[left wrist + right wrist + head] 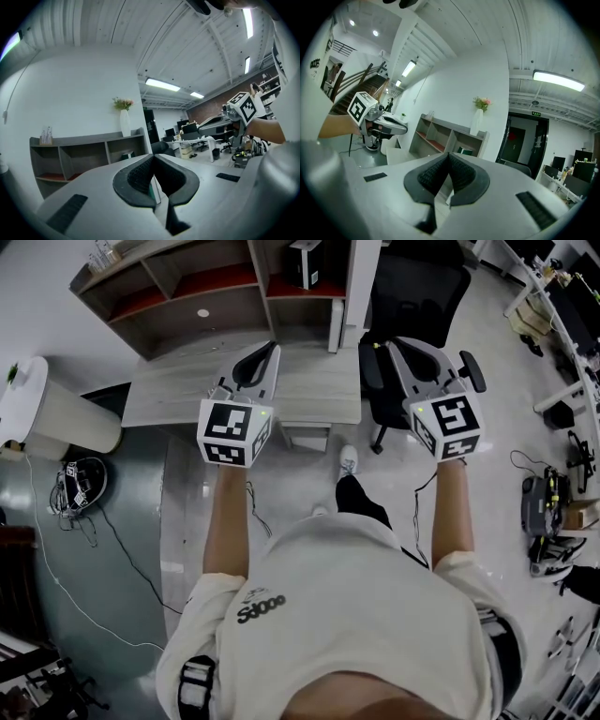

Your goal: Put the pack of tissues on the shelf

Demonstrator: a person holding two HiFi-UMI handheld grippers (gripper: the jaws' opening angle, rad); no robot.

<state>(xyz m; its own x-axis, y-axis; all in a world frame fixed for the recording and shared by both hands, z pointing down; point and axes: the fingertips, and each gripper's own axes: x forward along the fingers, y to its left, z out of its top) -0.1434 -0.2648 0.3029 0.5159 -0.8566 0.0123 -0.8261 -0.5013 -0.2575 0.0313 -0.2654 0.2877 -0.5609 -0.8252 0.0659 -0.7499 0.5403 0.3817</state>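
Holding both grippers level toward shelf (pixel 216 310) at 12 o'clock; left gripper (pixel 153 158) jaws pressed together, empty; right gripper (pixel 448 155) same. Dark box (pixel 305 263) in right cubby, 1 o'clock, likely tissues; looks placed, so nothing left to pinch.

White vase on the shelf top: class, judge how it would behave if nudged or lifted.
The white vase is tall and narrow, with flowers above, so it would probably tip easily if nudged. It stands near the shelf end, so a fall seems possible. Its smooth surface looks rigid, likely slippery and breakable.
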